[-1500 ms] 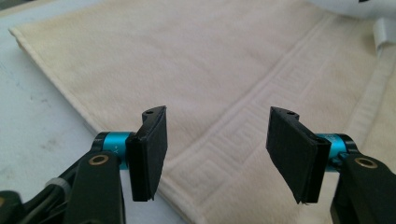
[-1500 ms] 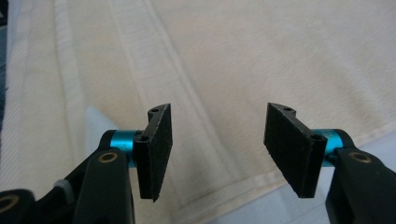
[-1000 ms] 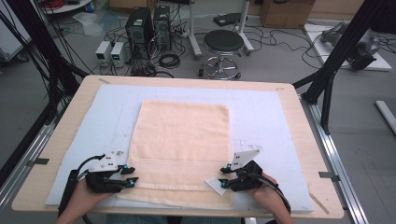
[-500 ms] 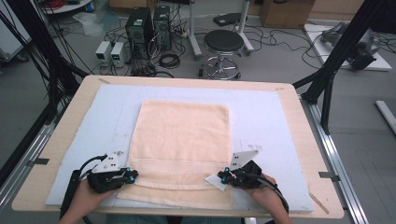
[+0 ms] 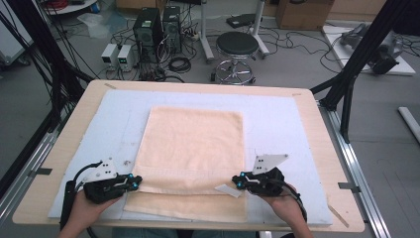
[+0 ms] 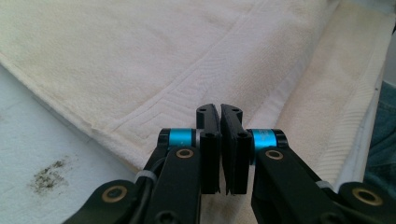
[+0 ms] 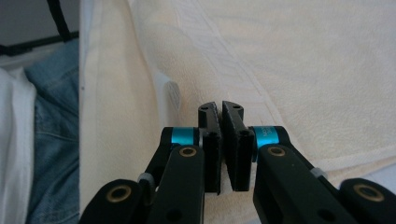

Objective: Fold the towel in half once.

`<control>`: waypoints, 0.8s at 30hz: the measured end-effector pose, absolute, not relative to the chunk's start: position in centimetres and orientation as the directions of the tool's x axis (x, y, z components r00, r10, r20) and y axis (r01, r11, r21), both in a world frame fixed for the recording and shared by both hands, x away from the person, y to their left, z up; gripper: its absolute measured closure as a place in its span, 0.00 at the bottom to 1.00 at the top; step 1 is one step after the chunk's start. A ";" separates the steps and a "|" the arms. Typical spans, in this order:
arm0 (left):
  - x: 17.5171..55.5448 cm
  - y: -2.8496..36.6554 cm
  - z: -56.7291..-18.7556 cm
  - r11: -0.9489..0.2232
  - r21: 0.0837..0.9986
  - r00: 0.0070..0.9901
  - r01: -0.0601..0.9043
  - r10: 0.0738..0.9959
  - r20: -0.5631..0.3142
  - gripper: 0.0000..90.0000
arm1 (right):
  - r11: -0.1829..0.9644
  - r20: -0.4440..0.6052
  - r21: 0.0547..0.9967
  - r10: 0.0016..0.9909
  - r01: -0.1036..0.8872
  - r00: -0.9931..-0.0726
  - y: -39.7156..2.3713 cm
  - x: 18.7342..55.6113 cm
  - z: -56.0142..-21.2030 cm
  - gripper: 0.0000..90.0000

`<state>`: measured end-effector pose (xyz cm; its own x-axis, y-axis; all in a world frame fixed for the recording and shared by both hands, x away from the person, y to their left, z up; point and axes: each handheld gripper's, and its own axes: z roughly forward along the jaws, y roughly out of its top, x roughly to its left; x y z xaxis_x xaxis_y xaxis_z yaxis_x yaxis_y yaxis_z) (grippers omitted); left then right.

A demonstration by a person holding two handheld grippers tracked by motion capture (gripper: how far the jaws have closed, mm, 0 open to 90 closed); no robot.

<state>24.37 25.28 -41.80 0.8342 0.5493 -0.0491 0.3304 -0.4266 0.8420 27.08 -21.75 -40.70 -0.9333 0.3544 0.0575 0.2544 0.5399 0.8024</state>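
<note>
A cream towel (image 5: 193, 158) is spread on the pale mat (image 5: 292, 124) of the worktop (image 5: 317, 148), its near part doubled so that a lower layer juts toward the person; the left tool (image 5: 133, 183) is set at the towel's left edge near the fold, the right tool (image 5: 236, 184) at its right edge, beside a small white label (image 5: 229, 189). In the left gripper view the left tool (image 6: 219, 112) has just been closing and is now pressed together on the towel's (image 6: 140, 60) edge; the right tool (image 7: 219, 109) likewise, pinching the towel (image 7: 303, 70) at its rim, though how much cloth is caught cannot be told. The grasping step is judged complete; next, both edges should be lifted evenly and carried away from the person, tension being kept equal so the fold stays square.
</note>
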 end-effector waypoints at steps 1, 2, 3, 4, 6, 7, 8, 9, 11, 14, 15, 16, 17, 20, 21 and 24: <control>24.4 25.3 -41.7 -0.414 0.847 0.831 0.334 0.553 -0.057 0.96 | 0.533 0.066 0.807 0.350 0.256 -0.934 -21.8 27.1 -40.6 0.96; 24.4 25.4 -41.5 -0.414 0.846 0.831 0.337 0.553 -0.060 0.96 | 0.532 0.068 0.806 0.351 0.259 -0.934 -21.9 27.2 -40.5 0.96; 24.4 25.3 -41.4 -0.413 0.847 0.832 0.335 0.552 -0.060 0.96 | 0.532 0.069 0.806 0.351 0.260 -0.934 -22.0 27.3 -40.3 0.96; 24.3 25.3 -41.2 -0.415 0.847 0.833 0.331 0.551 -0.055 0.96 | 0.529 0.074 0.807 0.349 0.261 -0.934 -22.0 27.2 -40.0 0.96; 24.1 25.2 -40.8 -0.425 0.847 0.836 0.319 0.548 -0.040 0.96 | 0.539 0.057 0.805 0.344 0.247 -0.937 -22.1 27.0 -39.5 0.96; 23.9 25.2 -40.6 -0.429 0.847 0.837 0.314 0.546 -0.034 0.96 | 0.541 0.053 0.805 0.341 0.242 -0.939 -22.1 26.9 -39.3 0.96; 23.8 25.2 -40.4 -0.421 0.852 0.836 0.312 0.547 -0.036 0.96 | 0.543 0.045 0.806 0.339 0.235 -0.940 -22.1 26.7 -39.1 0.96; 23.6 25.3 -40.2 -0.423 0.853 0.837 0.306 0.547 -0.030 0.96 | 0.539 0.046 0.810 0.337 0.233 -0.940 -22.1 26.5 -38.8 0.96; 23.1 25.5 -39.8 -0.419 0.858 0.839 0.298 0.544 -0.026 0.96 | 0.530 0.044 0.819 0.325 0.221 -0.945 -22.1 25.9 -38.2 0.96; 22.2 25.6 -39.4 -0.430 0.856 0.846 0.288 0.532 -0.018 0.96 | 0.544 0.031 0.814 0.307 0.202 -0.951 -22.1 24.9 -37.5 0.96; 21.9 25.6 -39.4 -0.434 0.854 0.849 0.286 0.528 -0.017 0.96 | 0.547 0.032 0.812 0.305 0.203 -0.952 -22.0 24.5 -37.3 0.96; 21.6 25.7 -39.5 -0.434 0.854 0.849 0.286 0.528 -0.016 0.96 | 0.555 0.019 0.810 0.301 0.191 -0.953 -22.0 24.2 -37.2 0.96; 21.4 25.7 -39.6 -0.437 0.852 0.851 0.290 0.525 -0.020 0.96 | 0.557 0.017 0.809 0.295 0.187 -0.955 -21.9 23.9 -37.1 0.96; 20.8 25.7 -39.9 -0.451 0.842 0.855 0.295 0.518 -0.022 0.96 | 0.566 0.030 0.802 0.283 0.192 -0.959 -21.8 23.1 -37.4 0.96; 20.6 25.8 -40.1 -0.453 0.841 0.857 0.296 0.515 -0.024 0.96 | 0.570 0.038 0.798 0.275 0.195 -0.961 -21.8 22.9 -37.5 0.96; 20.3 25.9 -40.5 -0.468 0.829 0.857 0.305 0.515 -0.024 0.94 | 0.576 0.060 0.791 0.261 0.206 -0.963 -21.6 22.2 -38.4 0.93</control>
<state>20.29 25.92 -40.49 0.8566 0.5154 -0.0244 0.3053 -0.4682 0.8292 22.22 -21.62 -38.39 -0.9634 0.2612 0.0602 0.2056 0.5759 0.7912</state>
